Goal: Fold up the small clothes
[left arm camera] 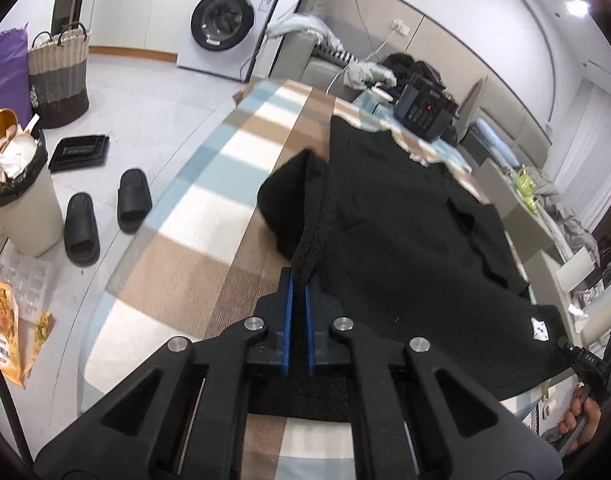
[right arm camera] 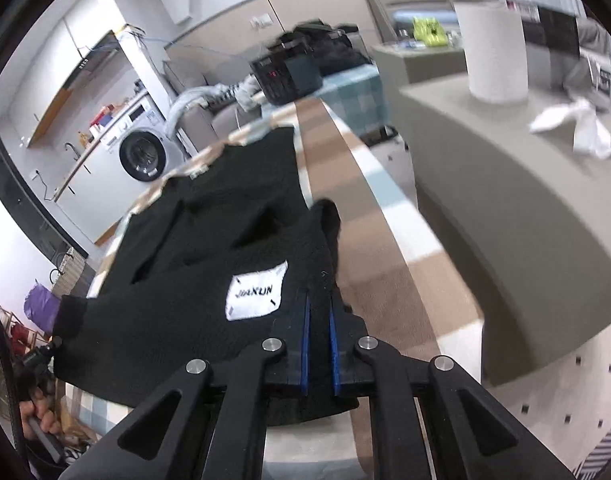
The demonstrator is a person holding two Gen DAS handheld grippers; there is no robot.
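The left gripper (left arm camera: 298,280) has its blue-lined jaws pressed together on the ribbed hem of a black knit garment (left arm camera: 405,220), pinching the cloth at its near left corner so that the edge rises off the surface into the fingertips. The right gripper (right arm camera: 319,300) is likewise clamped on the opposite near corner of the same garment (right arm camera: 209,240), just beside a white sewn label (right arm camera: 256,293). Between the two grips the hem hangs stretched, while the rest of the garment lies spread along a table covered in a checked cloth (left arm camera: 209,168) of brown, white and pale blue. A sleeve (left arm camera: 289,200) is bunched just beyond the left fingertips. To the left of the garment a broad band of bare cloth runs to the table edge; on the right side a narrower strip (right arm camera: 369,216) is free before the edge drops to the floor. At the far end sits a dark device with a red display (left arm camera: 423,114), well apart from the collar. Past the right edge stands a grey counter (right arm camera: 505,184) with a paper roll (right arm camera: 495,52). Slippers (left arm camera: 105,216) and a bin (left arm camera: 23,204) sit on the floor left.
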